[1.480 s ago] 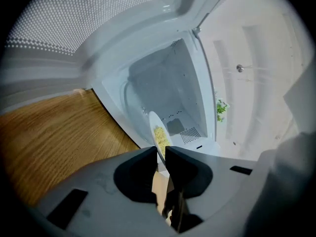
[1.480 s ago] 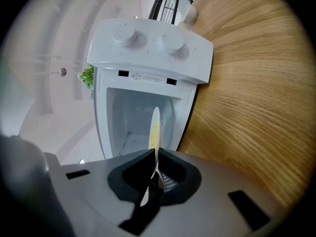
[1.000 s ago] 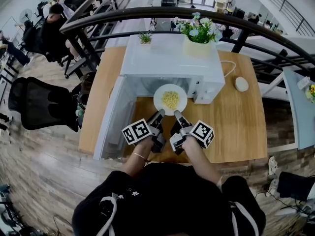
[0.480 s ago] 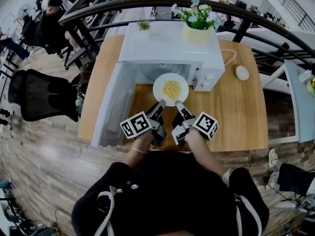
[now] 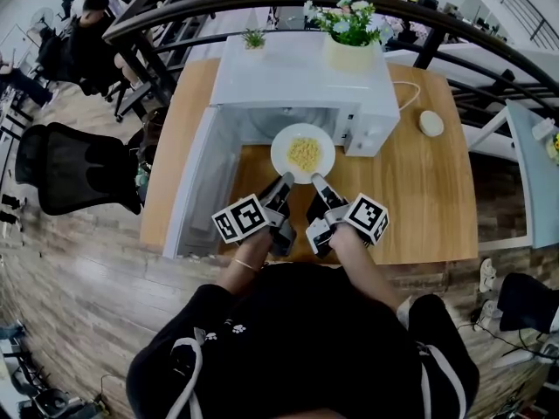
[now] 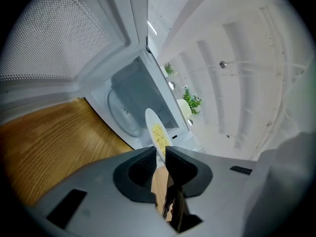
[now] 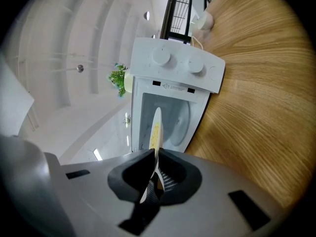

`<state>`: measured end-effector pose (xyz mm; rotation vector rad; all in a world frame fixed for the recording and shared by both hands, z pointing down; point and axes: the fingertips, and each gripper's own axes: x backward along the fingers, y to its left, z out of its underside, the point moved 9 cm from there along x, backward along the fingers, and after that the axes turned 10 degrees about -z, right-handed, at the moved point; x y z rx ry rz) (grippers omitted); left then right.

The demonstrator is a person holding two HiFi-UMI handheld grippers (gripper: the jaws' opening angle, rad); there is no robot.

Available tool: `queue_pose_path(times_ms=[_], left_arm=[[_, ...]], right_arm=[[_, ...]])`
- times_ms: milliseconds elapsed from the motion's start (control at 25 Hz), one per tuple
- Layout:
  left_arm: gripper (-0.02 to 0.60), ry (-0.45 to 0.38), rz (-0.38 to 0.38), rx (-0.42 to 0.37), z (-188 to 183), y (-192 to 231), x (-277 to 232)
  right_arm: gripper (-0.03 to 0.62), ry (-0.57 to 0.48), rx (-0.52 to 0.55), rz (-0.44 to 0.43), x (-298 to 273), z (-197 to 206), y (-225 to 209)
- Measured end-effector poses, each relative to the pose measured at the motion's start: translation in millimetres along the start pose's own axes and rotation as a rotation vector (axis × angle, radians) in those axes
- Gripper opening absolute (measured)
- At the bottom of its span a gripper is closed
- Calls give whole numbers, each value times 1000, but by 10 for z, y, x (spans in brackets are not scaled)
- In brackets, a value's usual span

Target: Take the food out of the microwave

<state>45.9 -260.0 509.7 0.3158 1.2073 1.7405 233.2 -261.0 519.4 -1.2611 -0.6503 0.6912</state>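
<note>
The wooden desk fills the middle of my head view, with a railing curving behind it and a black office chair on the floor off its left side. On the desk's far part stands the white microwave. Its door is swung wide open to the left, and the grey cavity with its glass turntable is in plain sight. Its two knobs show in the right gripper view.

A potted plant with pale flowers stands on top of the microwave at the right, and a much smaller green plant at the left. A round white object lies on the desk to the right of the microwave, well apart from everything else.

The white plate is at the mouth of the microwave, just in front of the open cavity and over the desk, between the cavity and my two claws. I cannot tell whether its underside touches the desk.

My left claw is clamped on the plate's near rim at the left: in the left gripper view the rim runs between the dark pads. My right claw is clamped on the near rim just beside it, the thin edge of the plate caught between its jaws.

The food, a small yellow heap, lies in the middle of the plate, clear of both claws.
</note>
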Motion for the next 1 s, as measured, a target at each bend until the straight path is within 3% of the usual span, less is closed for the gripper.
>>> queue_pose_path(times_ms=[1000], left_arm=[[57, 11, 1, 20, 12, 24, -11]], right_arm=[[23, 0, 3, 20, 1, -3, -1]])
